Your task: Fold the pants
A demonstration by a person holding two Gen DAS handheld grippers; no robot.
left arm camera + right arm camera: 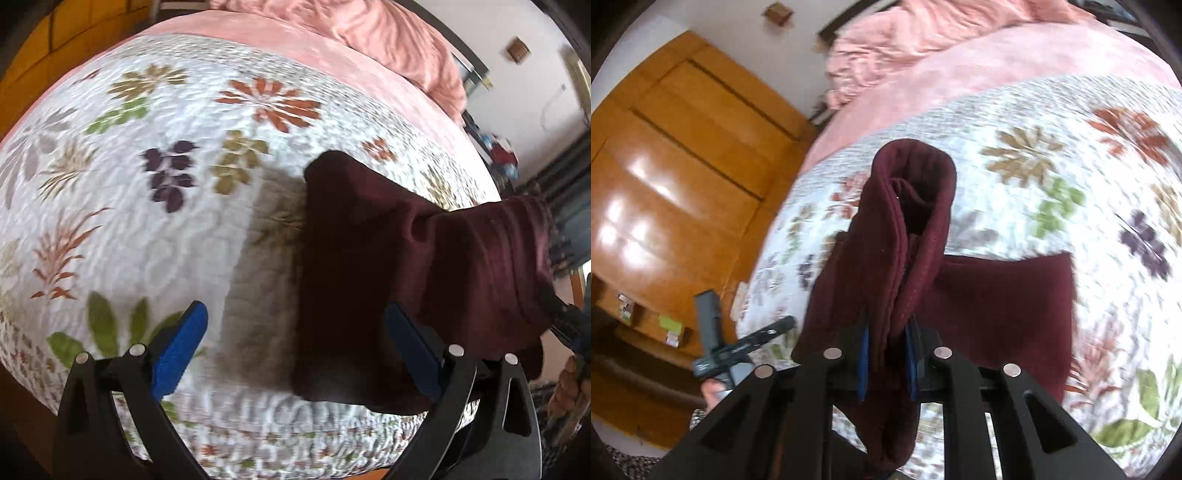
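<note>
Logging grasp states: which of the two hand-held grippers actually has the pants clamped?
The right hand-held gripper: its blue fingers are shut on a bunched fold of the maroon pants. The left hand-held gripper is spread wide open, holding nothing.

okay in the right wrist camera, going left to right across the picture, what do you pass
wooden door → left gripper → folded maroon pants clamped in the right gripper → floral quilt
</note>
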